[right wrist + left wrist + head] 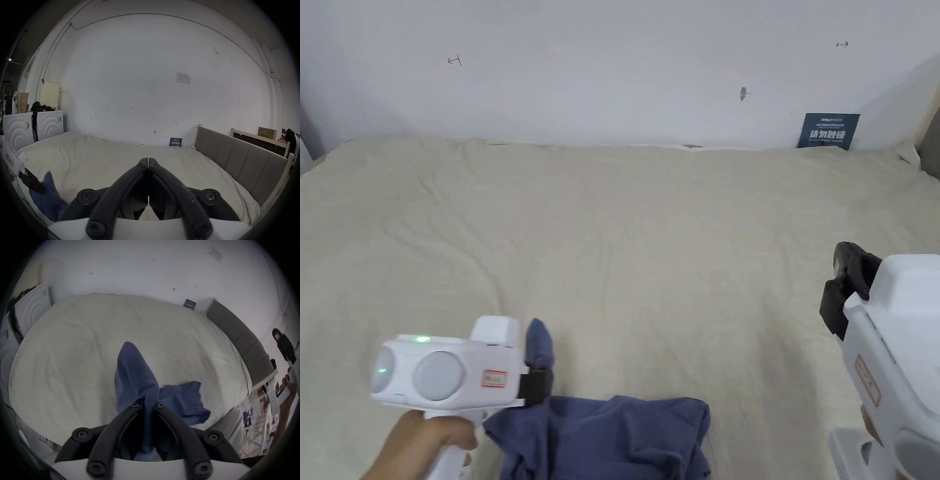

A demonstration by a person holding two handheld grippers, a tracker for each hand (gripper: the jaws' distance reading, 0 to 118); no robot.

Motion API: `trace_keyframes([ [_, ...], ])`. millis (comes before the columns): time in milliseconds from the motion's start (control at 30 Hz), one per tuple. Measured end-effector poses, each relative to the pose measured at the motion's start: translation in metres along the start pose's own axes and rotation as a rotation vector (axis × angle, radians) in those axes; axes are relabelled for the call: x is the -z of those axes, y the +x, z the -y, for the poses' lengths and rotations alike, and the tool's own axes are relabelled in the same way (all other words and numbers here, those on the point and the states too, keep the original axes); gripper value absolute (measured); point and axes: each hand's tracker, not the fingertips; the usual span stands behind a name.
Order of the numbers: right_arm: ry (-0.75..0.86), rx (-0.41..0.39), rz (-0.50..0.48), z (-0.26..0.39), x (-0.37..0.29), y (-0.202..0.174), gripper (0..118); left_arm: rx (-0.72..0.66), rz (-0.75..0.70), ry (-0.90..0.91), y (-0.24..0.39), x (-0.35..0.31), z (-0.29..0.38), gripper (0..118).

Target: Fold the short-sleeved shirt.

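Bed [650, 250] with a wrinkled cream sheet, set against a white wall [600, 69]. A blue shirt [612, 437] lies crumpled at the near edge of the bed, left of centre. The left gripper [537, 381] has its jaws closed on a fold of the shirt, and a peak of cloth stands up past the jaws. The right gripper [844, 287] hovers above the sheet, well apart from the shirt, its jaws pressed together and holding nothing. A small dark sign [829, 130] leans against the wall at the far right.
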Motion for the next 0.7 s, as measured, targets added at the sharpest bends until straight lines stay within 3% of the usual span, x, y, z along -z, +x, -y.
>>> trace_keyframes([
  [200,-0.002,0.003,0.032,0.007,-0.001,0.021,1,0.085,0.068,-0.139,0.072,0.064,0.000,11],
  [367,-0.012,0.003,0.057,0.012,-0.002,0.035,1,0.152,0.006,-0.220,0.110,0.122,0.020,11],
  [567,-0.029,0.003,0.078,0.019,-0.003,0.044,2,0.148,-0.028,-0.231,0.130,0.147,0.035,12],
  [633,-0.032,0.004,0.081,0.019,-0.003,0.044,1,0.158,-0.018,-0.229,0.128,0.148,0.035,26],
  [667,-0.032,0.005,0.082,0.019,-0.004,0.044,1,0.136,0.015,-0.221,0.126,0.148,0.034,44],
  [700,-0.031,0.006,0.082,0.018,-0.004,0.044,1,0.101,0.089,-0.216,0.123,0.146,0.032,74],
])
